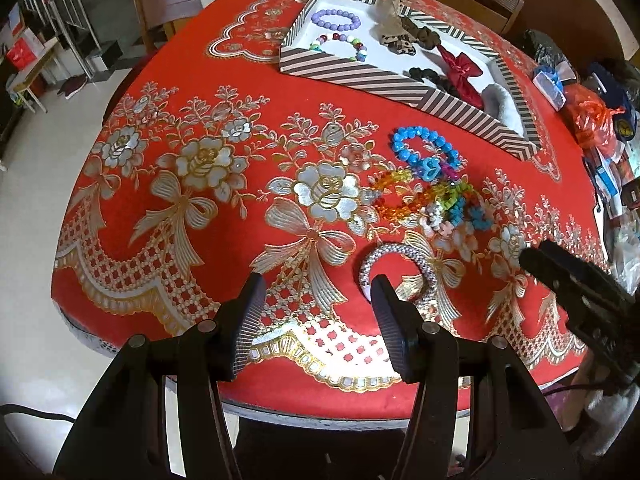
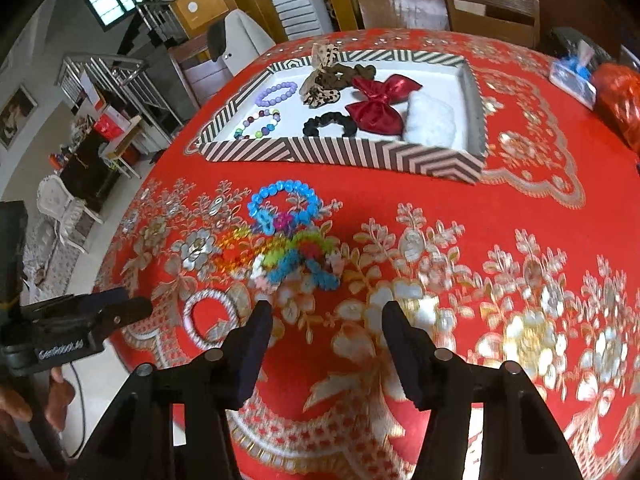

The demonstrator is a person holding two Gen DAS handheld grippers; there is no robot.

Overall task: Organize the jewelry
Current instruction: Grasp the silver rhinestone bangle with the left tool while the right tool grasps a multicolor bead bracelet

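Both tongs, left point(image 1: 316, 300) and right point(image 2: 326, 326), apart, empty. Tangled bright plastic-bead bracelets point(image 2: 288, 240) mid-frame on red floral bench point(image 2: 460, 240), below striped tray point(image 2: 344, 156). I fear snagging several at once.

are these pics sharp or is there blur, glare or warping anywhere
Left wrist view: mostly sharp, the striped tray and blue bracelet crisp, with glare on the tablecloth by its near edge and fisheye bending at the corners. Right wrist view: softer, the bead pile and the cloth's flowers on the right smeared by motion blur, same fisheye bulge.
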